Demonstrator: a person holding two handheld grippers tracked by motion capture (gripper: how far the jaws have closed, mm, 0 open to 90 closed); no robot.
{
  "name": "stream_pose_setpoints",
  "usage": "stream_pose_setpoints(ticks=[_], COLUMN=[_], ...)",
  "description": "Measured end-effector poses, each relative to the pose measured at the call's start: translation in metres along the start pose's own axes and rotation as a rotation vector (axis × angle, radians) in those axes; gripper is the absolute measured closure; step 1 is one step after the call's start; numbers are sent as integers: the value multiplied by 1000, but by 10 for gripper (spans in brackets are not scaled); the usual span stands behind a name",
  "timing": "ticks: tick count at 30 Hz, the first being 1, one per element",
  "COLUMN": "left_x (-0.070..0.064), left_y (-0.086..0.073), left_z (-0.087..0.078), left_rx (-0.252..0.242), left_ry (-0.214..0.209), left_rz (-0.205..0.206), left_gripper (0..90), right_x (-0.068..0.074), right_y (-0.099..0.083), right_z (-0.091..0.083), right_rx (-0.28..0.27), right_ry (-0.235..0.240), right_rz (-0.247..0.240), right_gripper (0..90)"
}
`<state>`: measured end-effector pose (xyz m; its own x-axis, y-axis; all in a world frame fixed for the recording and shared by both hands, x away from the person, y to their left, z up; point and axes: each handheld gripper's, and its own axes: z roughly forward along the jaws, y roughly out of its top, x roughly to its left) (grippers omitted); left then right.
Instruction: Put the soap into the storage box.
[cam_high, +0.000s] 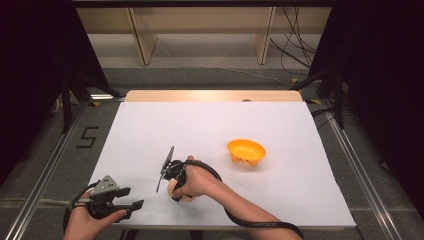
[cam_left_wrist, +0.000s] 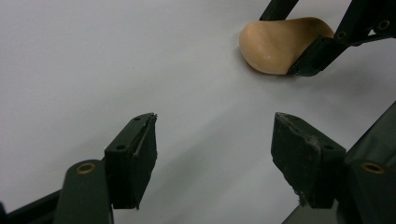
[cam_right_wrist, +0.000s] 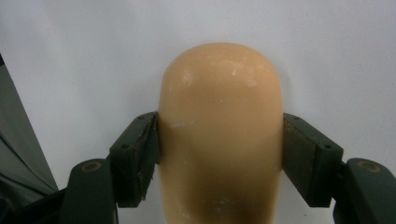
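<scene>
Between the right gripper's (cam_right_wrist: 220, 140) fingers (cam_right_wrist: 135, 154) sat a tan rounded lump (cam_right_wrist: 220, 135), pinched tight on both sides, resting on the white table (cam_high: 210, 125). Left gripper (cam_left_wrist: 215, 154) gaped wide, holding nothing, lump ahead of its fingers. Couldn't spot any readable label on it.

A lab recording bay.
White-covered wooden table (cam_high: 150, 96) framed by aluminium floor rails (cam_high: 42, 180), black curtains (cam_high: 30, 60), loose black cables (cam_high: 295, 50).

High view: above the surface's (cam_high: 215, 125) near edge, facing forward and down.
Left tool view: low, close to the surface.
Right tool view: very close on the tan lump (cam_right_wrist: 219, 135).
Shared: tan lump.
</scene>
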<state>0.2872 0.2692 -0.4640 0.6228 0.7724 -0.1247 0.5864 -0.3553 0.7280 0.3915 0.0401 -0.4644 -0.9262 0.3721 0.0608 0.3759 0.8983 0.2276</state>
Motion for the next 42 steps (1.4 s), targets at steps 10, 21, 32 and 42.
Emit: stream_pose_setpoints(ticks=[10, 21, 32, 42], left_x=[-1, 0, 1, 0], left_y=[0, 0, 0, 0], left_z=[0, 0, 0, -1], left_rx=[-7, -7, -3, -13], left_ry=[-3, -5, -2, 1], left_rz=[-10, -18, -6, -15], left_gripper=[312, 312, 312, 312], right_x=[-4, -5, -2, -5], right_y=[-3, -7, -14, -24], right_z=[0, -1, -10, -17], right_rx=[-33, -50, -115, -160], right_ry=[5, 7, 18, 13], right_rz=[-16, 7, 102, 132], right_gripper=[338, 339, 339, 339])
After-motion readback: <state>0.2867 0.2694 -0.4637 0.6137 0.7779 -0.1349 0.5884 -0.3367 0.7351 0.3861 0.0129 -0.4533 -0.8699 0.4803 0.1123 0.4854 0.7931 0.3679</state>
